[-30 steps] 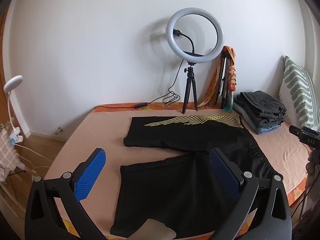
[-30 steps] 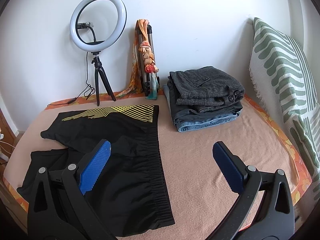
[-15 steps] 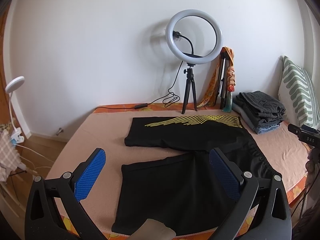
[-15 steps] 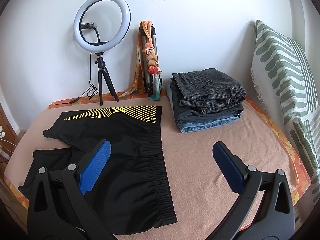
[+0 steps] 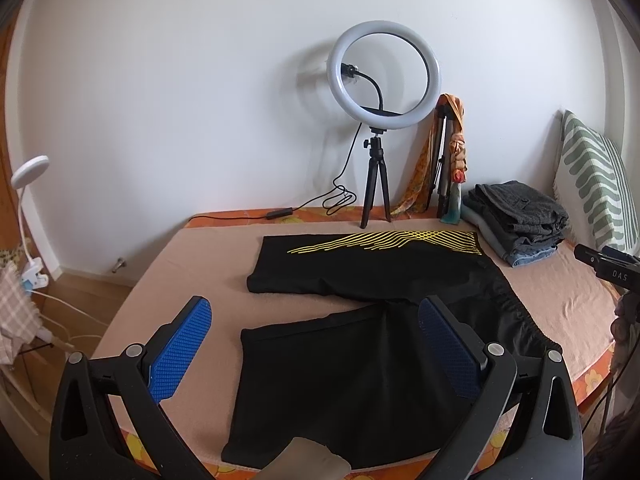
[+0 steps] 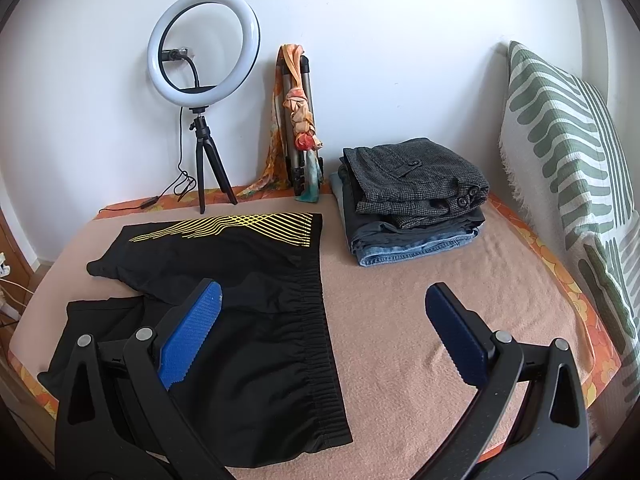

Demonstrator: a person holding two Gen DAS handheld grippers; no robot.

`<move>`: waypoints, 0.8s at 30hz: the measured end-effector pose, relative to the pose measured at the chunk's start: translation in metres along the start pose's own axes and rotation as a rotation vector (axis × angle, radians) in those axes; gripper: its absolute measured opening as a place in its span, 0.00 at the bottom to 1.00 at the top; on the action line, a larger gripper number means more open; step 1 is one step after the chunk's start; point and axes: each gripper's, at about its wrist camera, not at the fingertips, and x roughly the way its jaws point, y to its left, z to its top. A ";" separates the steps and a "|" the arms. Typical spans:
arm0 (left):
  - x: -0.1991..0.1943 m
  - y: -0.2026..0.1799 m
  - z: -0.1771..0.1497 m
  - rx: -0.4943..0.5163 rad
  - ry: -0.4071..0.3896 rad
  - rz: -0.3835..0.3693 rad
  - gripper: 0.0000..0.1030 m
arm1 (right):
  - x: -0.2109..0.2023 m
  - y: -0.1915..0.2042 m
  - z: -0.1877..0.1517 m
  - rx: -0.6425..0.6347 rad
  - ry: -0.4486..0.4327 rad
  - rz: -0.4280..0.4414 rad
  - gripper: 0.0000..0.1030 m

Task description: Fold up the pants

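Shorts laid flat on the bed, both grippers raised and empty

Shorts (image 5: 372, 320), black with a yellow line print on the far leg, lie spread on the bed (image 6: 420, 312), the two legs splayed apart toward the left side and the gathered elastic waistband running down the right side. This flat, opened-out arrangement appears to be the starting layout for a fold: with the legs separated and the waistband straight, one leg can be brought over the other. No fold is yet made.

Left gripper (image 5: 316, 344): jaws set wide, nothing between them. In the left wrist view the near leg and the crotch of the shorts lie below and between the two blue pads; the gripper hangs above the cloth, apart from it.

Right gripper (image 6: 320, 328): jaws likewise wide and empty. In the right wrist view its left pad stands over the waistband region, while its right pad is over bare bed cover, so the waistband edge lies between the pads, nearer the left one. Neither gripper touches the shorts.

Folded clothes (image 6: 412, 196), stacked near the far right of the bed beside the striped pillow (image 6: 568, 152), probably mark where finished items go. Ring light (image 6: 204, 44) on a small tripod stands at the wall, behind the shorts.
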 end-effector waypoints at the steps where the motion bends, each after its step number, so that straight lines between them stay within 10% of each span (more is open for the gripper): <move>1: 0.001 0.000 0.001 0.000 0.001 0.001 1.00 | 0.000 0.000 0.000 0.000 0.001 0.000 1.00; 24: 0.012 0.003 0.000 -0.005 0.026 0.002 1.00 | 0.014 0.008 0.001 -0.002 0.018 0.012 1.00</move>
